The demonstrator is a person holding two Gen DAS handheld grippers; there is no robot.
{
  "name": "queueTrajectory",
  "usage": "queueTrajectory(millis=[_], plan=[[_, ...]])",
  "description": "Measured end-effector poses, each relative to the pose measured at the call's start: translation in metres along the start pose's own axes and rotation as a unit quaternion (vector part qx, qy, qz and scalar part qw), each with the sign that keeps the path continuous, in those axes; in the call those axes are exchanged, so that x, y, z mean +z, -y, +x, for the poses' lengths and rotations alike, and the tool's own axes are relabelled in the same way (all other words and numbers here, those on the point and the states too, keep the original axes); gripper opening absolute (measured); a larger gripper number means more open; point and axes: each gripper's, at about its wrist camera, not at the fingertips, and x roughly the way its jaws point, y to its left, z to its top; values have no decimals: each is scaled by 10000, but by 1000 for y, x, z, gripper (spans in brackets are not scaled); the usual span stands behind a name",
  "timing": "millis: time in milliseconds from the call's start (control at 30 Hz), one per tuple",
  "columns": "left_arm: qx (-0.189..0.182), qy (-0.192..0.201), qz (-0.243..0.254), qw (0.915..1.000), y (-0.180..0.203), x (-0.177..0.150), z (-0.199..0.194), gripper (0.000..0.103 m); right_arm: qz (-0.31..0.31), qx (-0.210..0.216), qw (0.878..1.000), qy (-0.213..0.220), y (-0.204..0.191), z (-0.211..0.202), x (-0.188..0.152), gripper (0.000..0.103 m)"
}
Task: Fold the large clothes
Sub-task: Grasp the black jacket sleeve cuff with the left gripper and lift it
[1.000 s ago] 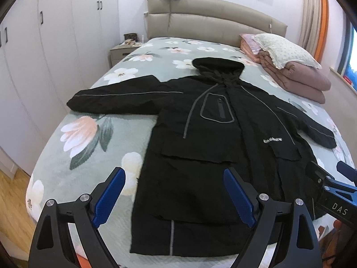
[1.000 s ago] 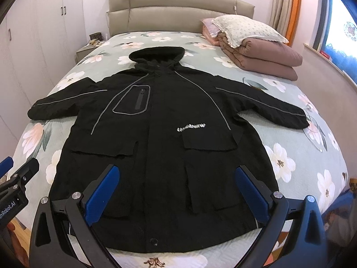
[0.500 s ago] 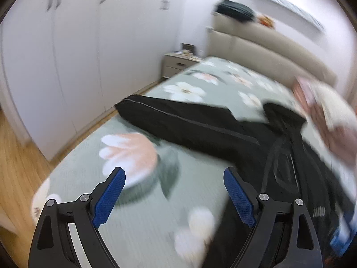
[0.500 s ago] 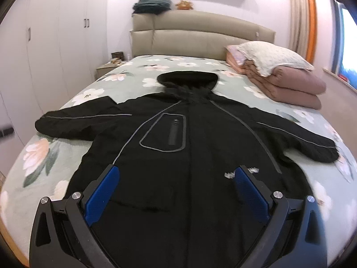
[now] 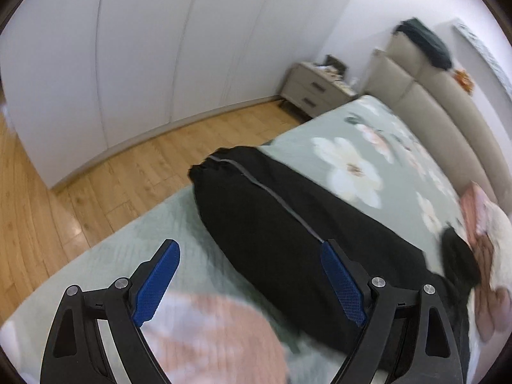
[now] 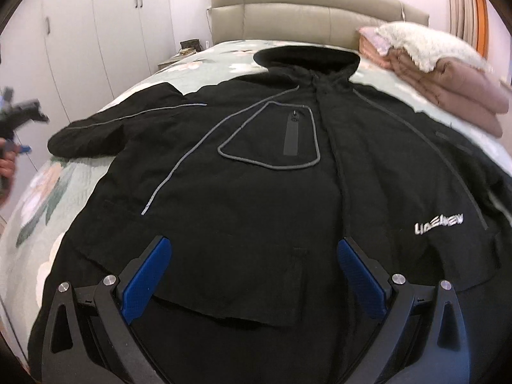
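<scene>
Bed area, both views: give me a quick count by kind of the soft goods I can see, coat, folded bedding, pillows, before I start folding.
Black coat: 1, spread flat on the bed
Folded pink quilt: 1, by the headboard
Pale pillow: 1, on top of the quilt
Dark folded bundle: 1, on the headboard
Total: 4

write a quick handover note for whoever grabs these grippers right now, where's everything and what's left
Left hand-held gripper: open, empty, over the bed edge, aimed at the coat's outstretched sleeve.
Right hand-held gripper: open, empty, above the coat's lower front.
Long black hooded coat: spread flat, face up on the floral green bedspread, hood towards the beige headboard, both sleeves out.
Done: coat laid out.
Left: every fold; probably start by bringing that sleeve in across the body.
</scene>
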Motion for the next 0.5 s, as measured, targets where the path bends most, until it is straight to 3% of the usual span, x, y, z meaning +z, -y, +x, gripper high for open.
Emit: queueTrajectory(millis=[167, 300, 333, 367, 433, 500], plan=[[-113, -304, -556, 9979, -17, -2, 52, 83, 376, 278, 9988, -155, 14, 5, -4, 103], [-102, -93, -395, 9991, -10, -1, 71, 78, 300, 203, 9992, -147, 11, 6, -6, 103], [-130, -103, -315, 9994, -6, -1, 75, 55, 280, 181, 9994, -133, 9, 5, -6, 103], [-141, -109, -273, 9995, -4, 0, 77, 38, 259, 157, 9995, -119, 8, 5, -6, 103], [-253, 3, -182, 9995, 2, 1, 72, 24, 263, 150, 9995, -110, 8, 4, -7, 103], [-313, 161, -1, 9994, 12, -1, 56, 20, 290, 181, 9993, -123, 10, 4, -6, 103]])
